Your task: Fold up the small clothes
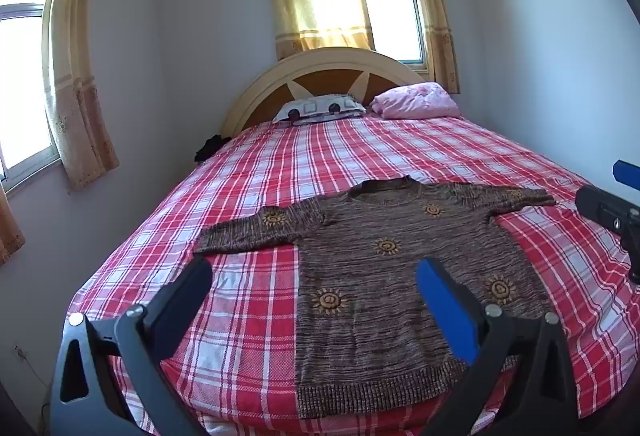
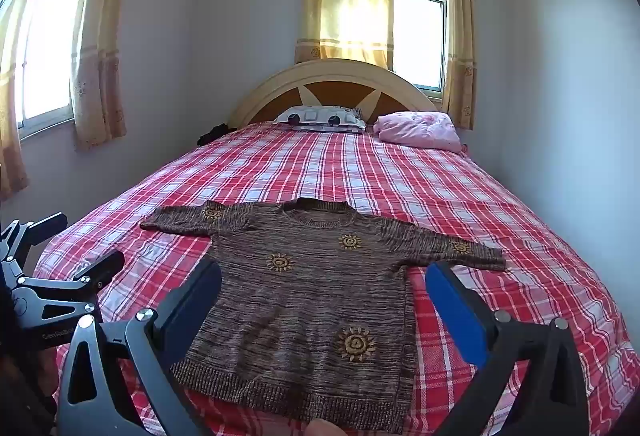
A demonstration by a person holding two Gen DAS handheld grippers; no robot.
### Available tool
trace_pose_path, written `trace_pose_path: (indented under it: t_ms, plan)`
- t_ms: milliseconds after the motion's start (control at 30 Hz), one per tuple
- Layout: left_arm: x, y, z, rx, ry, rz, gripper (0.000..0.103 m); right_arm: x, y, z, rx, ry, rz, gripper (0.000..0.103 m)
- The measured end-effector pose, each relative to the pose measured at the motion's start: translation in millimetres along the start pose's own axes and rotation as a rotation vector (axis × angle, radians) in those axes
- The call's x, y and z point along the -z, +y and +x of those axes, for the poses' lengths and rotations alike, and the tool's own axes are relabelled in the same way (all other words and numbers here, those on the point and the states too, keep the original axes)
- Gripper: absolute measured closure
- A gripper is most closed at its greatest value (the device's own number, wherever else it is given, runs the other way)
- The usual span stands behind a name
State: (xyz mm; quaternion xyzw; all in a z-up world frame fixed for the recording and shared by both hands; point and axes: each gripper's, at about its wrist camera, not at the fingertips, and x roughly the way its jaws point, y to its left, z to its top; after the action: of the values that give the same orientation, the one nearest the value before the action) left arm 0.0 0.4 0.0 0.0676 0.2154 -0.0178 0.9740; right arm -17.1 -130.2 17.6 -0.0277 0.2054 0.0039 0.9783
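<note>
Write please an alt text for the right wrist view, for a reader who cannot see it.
A brown knitted sweater with yellow sun motifs lies flat, sleeves spread, on a bed with a red plaid cover. The open right gripper hovers above its lower half, and the left gripper shows at the left edge. Two pillows lie by the headboard.

Brown marled knit sweater (image 2: 312, 300) with embroidered yellow suns, lying flat and unfolded, sleeves spread sideways, hem nearest, on the red plaid bed (image 2: 460, 196).
</note>
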Motion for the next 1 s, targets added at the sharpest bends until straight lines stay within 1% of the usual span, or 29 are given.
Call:
trace_pose_path:
  t_ms: [267,333,567,1000]
  plan:
    - [-1.7,1.3,-9.8,-0.002,-0.021,-0.01,0.0,3.4,-0.2,3.9,0.002,0.009,0.005,0.001]
    - [-5.0,8.7,-2.4,-0.008,-0.017,-0.015,0.0,1.1,-2.7,4.6,0.001,0.014,0.018,0.001]
    - [-3.8,8.7,-0.2,-0.032,-0.023,-0.031,0.0,3.3,-2.9,9.1,0.006,0.02,0.02,0.001]
    - [-2.7,12.1,-1.6,-0.053,-0.036,-0.032,0.0,7.8,-5.3,19.4,0.018,0.041,0.023,0.001]
